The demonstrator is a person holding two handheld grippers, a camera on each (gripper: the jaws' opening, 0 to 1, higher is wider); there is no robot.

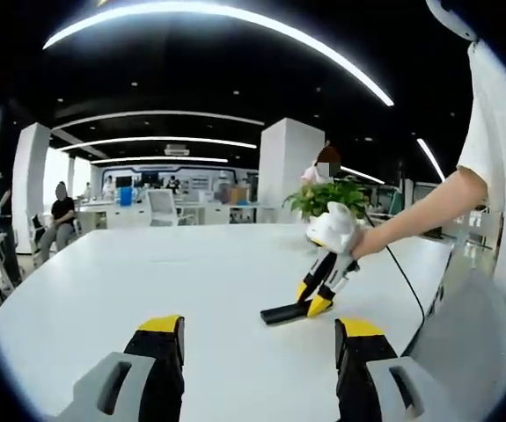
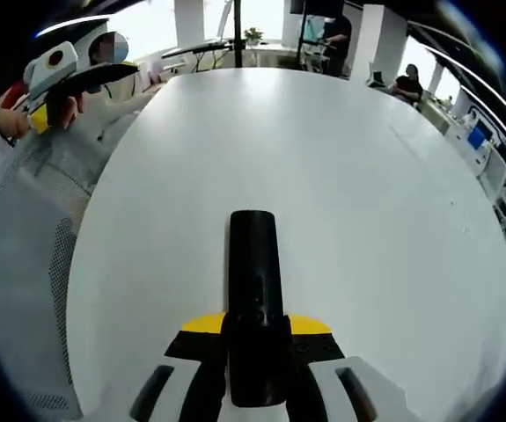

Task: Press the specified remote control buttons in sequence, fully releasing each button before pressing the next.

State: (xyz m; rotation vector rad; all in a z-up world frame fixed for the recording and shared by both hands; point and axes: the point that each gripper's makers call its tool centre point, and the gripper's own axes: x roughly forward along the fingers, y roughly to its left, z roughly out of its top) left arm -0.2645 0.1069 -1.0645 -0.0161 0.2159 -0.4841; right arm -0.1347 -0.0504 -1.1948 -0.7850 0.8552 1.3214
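The remote control (image 2: 254, 299) lies flat on the white table (image 2: 367, 220), its near end between the right gripper (image 2: 257, 338) jaws, which close in against its sides. It looks light, rigid and slick, best steadied by its edges. The left gripper (image 1: 260, 338) hangs wide open, empty.

White table (image 1: 191, 281), black remote control (image 2: 254, 290) flat on it near the edge.

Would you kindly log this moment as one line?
remote flat on white table | right tongs tips on remote | left tongs open, hovering
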